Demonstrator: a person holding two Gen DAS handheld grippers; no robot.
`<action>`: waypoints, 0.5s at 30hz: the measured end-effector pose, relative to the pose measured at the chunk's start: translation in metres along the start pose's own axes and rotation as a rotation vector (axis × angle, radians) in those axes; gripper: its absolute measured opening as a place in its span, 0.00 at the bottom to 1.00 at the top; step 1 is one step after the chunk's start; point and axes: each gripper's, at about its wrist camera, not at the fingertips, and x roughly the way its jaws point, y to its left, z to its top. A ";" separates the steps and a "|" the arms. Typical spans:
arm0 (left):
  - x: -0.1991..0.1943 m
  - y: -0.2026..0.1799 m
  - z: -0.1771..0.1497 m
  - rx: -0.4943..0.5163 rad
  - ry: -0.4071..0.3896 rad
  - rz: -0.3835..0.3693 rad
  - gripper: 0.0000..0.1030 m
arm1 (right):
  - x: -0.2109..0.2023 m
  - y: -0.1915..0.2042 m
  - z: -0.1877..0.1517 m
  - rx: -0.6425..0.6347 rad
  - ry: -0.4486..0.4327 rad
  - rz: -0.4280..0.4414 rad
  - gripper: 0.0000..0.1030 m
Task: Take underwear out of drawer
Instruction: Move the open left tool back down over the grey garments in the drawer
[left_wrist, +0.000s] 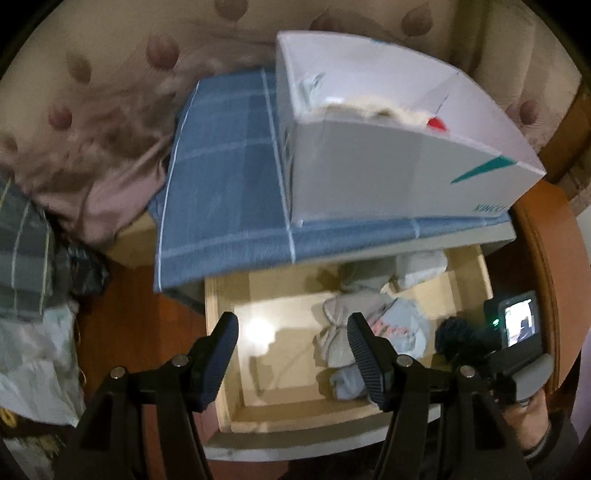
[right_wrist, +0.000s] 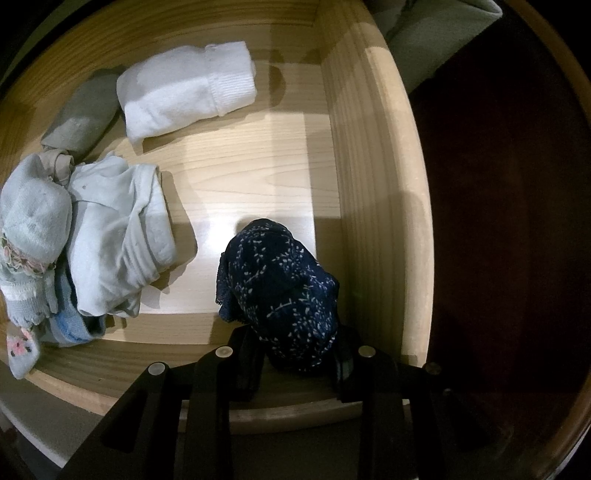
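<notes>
The light wood drawer (right_wrist: 369, 184) stands pulled out. My right gripper (right_wrist: 293, 363) points straight down into its front right corner and is shut on a navy underwear with a pale sprig print (right_wrist: 280, 288), which bulges up between the fingers. A pale blue-white underwear (right_wrist: 118, 229) lies crumpled to the left of it. In the left wrist view my left gripper (left_wrist: 293, 354) hovers open over the drawer (left_wrist: 229, 417), nothing between its fingers, with the pale bundle of clothes (left_wrist: 343, 332) just behind its right finger. The navy underwear (left_wrist: 456, 334) shows at the right.
White folded socks (right_wrist: 184, 92), a grey sock (right_wrist: 81, 114) and pale blue socks (right_wrist: 33, 214) lie in the drawer. A white box (left_wrist: 388, 147) stands on a blue checked cloth (left_wrist: 221, 184) on the cabinet top. Bedding (left_wrist: 92, 166) and bags lie at left. A hand (left_wrist: 532, 417) holds the right gripper.
</notes>
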 end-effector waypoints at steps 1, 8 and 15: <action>0.004 0.002 -0.003 -0.011 0.004 0.002 0.61 | 0.001 0.000 0.000 0.000 0.000 0.002 0.27; 0.031 0.003 -0.028 -0.063 0.010 -0.002 0.61 | 0.000 0.000 0.000 -0.001 0.001 0.005 0.27; 0.059 -0.004 -0.047 -0.098 0.063 -0.031 0.61 | 0.000 0.000 0.000 -0.002 0.001 0.008 0.28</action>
